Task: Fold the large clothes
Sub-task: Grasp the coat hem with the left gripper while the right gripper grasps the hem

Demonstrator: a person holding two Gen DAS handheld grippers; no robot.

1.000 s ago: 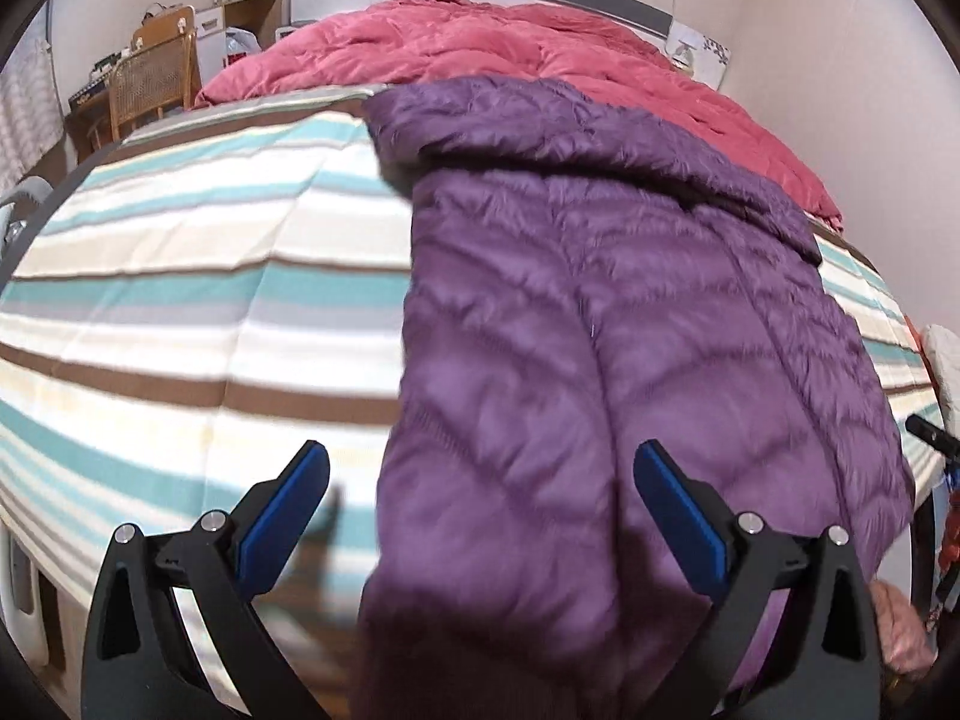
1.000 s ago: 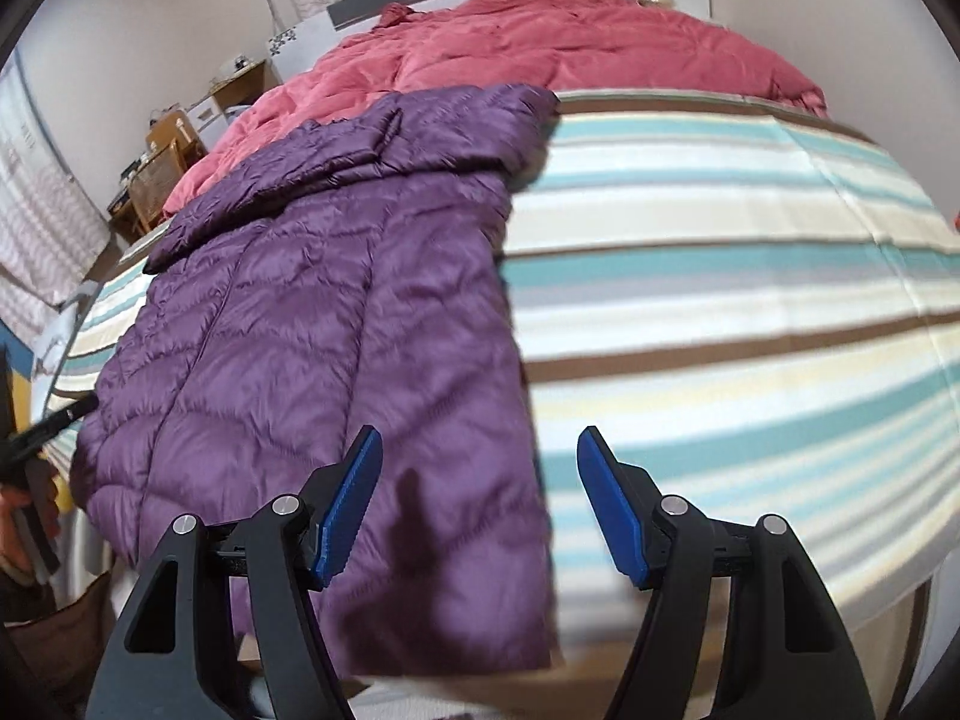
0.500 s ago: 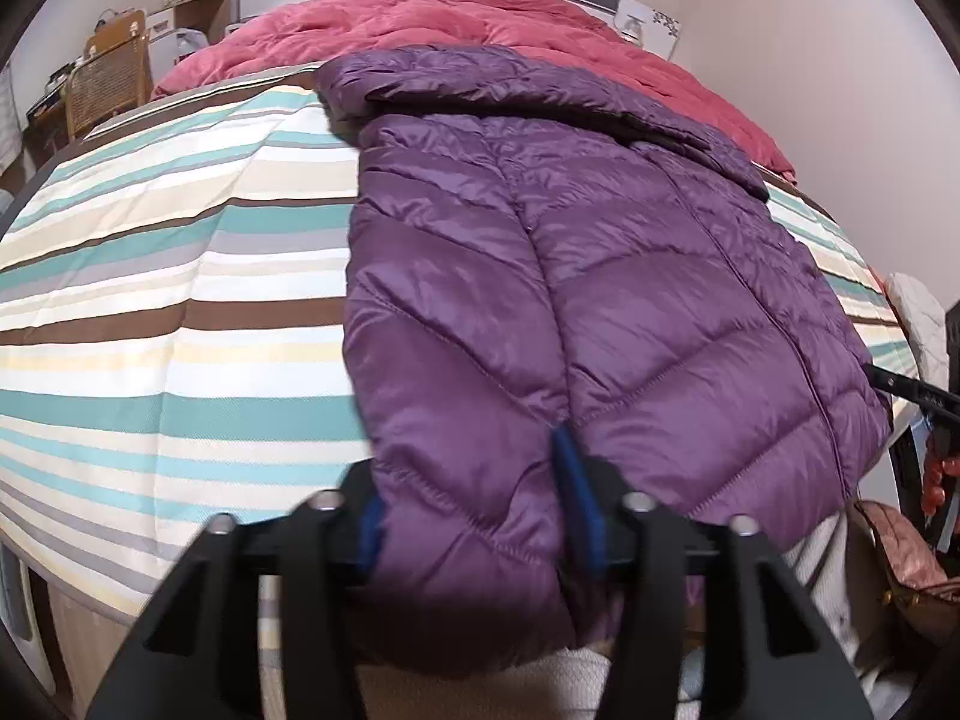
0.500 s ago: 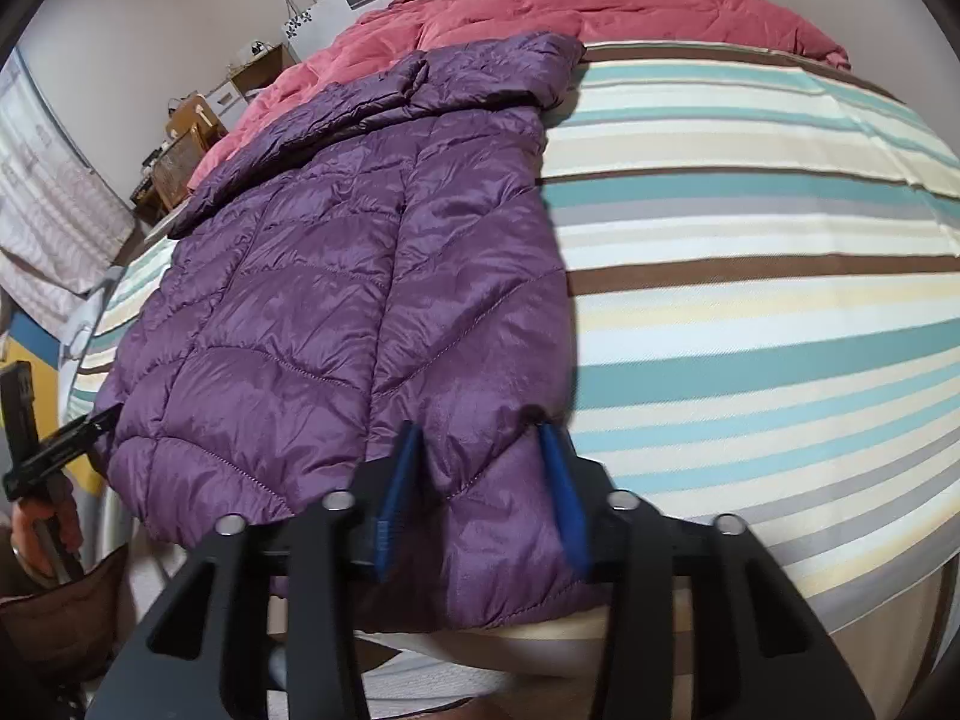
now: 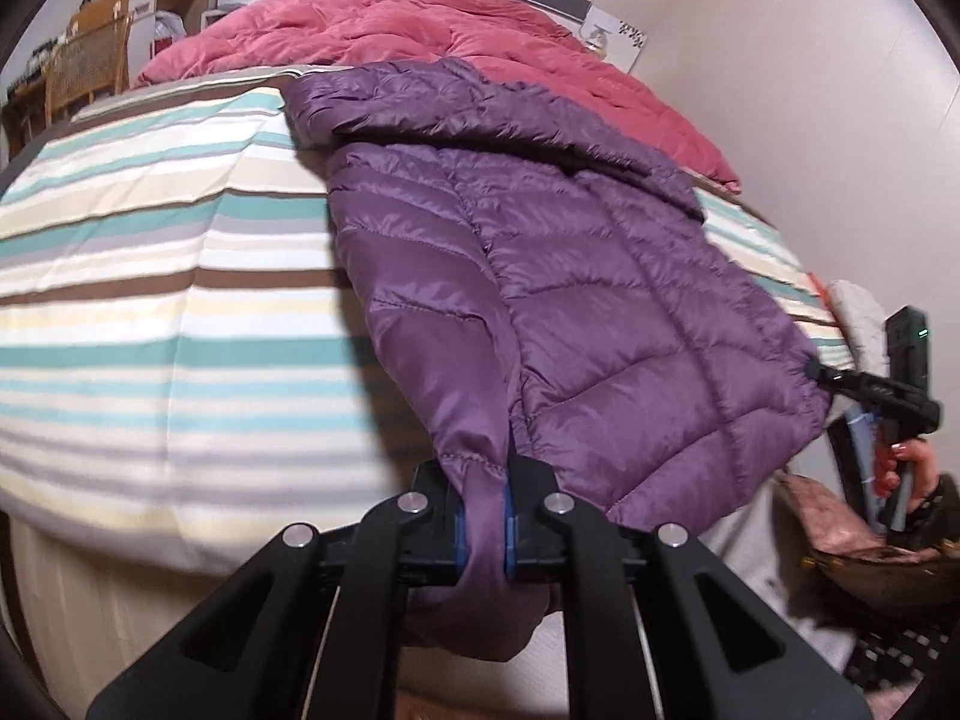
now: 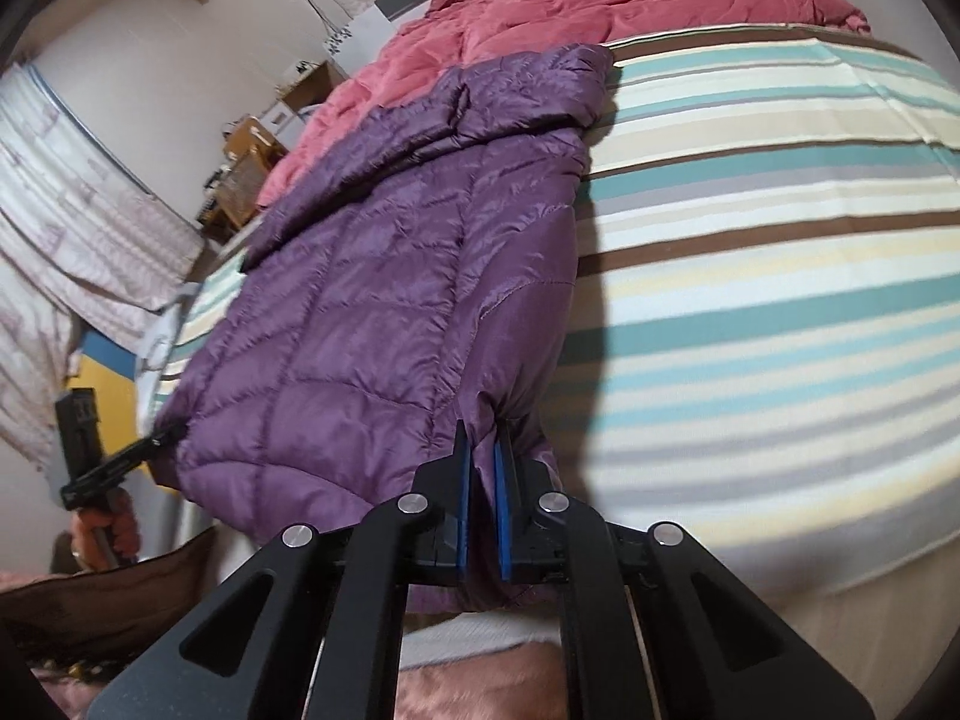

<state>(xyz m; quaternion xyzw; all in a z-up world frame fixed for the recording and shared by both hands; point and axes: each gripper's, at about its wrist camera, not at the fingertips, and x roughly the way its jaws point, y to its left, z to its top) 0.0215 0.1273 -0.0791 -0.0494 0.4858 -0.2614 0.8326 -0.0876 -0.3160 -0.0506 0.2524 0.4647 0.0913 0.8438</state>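
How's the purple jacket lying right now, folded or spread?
Spread, not yet folded. The purple jacket lies flat along the striped bed cover, hood end toward the red duvet; both grippers pinch its near hem corners.

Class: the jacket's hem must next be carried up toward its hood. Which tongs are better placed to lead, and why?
Left, narrowly. The left tongs clamp a thick bunch of hem on the purple jacket; the right tongs pinch only a thin fold. Both should probably lift together toward the hood.
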